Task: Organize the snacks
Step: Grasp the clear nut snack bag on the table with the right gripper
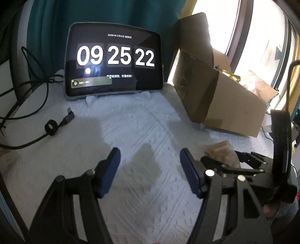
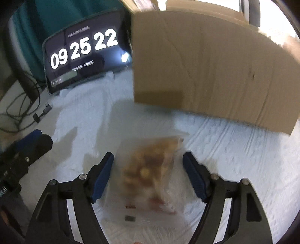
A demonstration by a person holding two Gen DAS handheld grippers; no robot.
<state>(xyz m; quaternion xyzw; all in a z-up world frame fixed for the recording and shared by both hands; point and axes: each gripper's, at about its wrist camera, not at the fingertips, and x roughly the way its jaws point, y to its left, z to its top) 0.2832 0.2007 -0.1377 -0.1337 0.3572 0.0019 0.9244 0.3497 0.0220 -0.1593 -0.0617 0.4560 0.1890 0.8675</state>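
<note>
Lying between right gripper [image 2: 148, 176] pads, untouched: snack bag [image 2: 150, 169]

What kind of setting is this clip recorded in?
Probably a room in a home, at a table by a window. A white textured cloth covers the surface, a tablet showing a clock stands propped before a teal curtain, and an open cardboard box sits beside bright glazing.
</note>
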